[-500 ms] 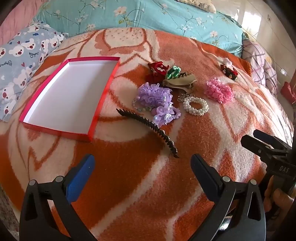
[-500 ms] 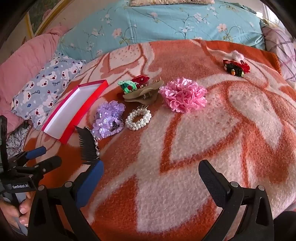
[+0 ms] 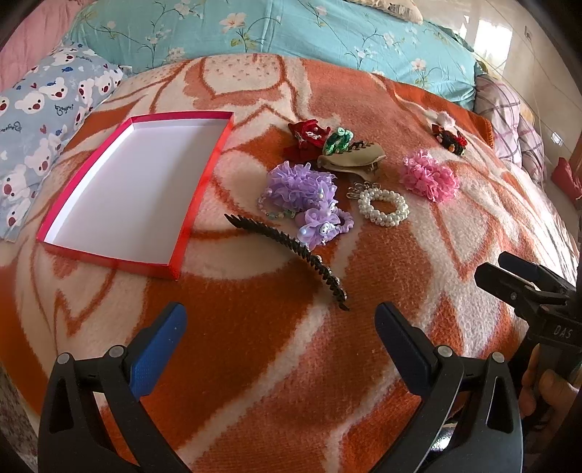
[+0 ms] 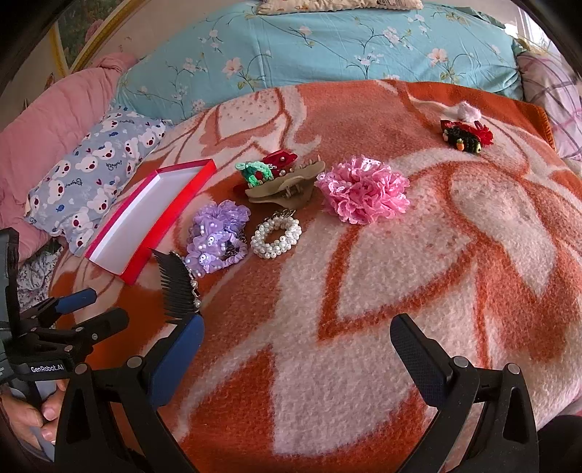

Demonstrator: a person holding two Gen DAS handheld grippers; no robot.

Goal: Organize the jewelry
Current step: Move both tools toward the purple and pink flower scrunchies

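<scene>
An empty red box with a white inside (image 3: 123,189) (image 4: 145,218) lies on the orange-and-white blanket, left of the accessories. Beside it lie a black hair comb (image 3: 291,254) (image 4: 176,287), purple scrunchies (image 3: 302,189) (image 4: 218,233), a pearl bracelet (image 3: 383,207) (image 4: 278,238), a beige claw clip (image 3: 353,158) (image 4: 283,187), a red bow (image 3: 307,136), a green crochet piece (image 3: 338,140) (image 4: 254,173), a pink scrunchie (image 3: 429,176) (image 4: 363,189) and a dark red-and-black clip (image 3: 451,140) (image 4: 467,136) farther back. My left gripper (image 3: 280,349) (image 4: 87,309) is open and empty, just short of the comb. My right gripper (image 4: 298,360) (image 3: 509,269) is open and empty.
A bear-print pillow (image 3: 40,120) (image 4: 91,174) lies left of the box. A turquoise floral quilt (image 3: 291,32) (image 4: 309,47) runs along the back. A plaid pillow (image 3: 509,120) sits at the far right. The blanket drops away at the near edge.
</scene>
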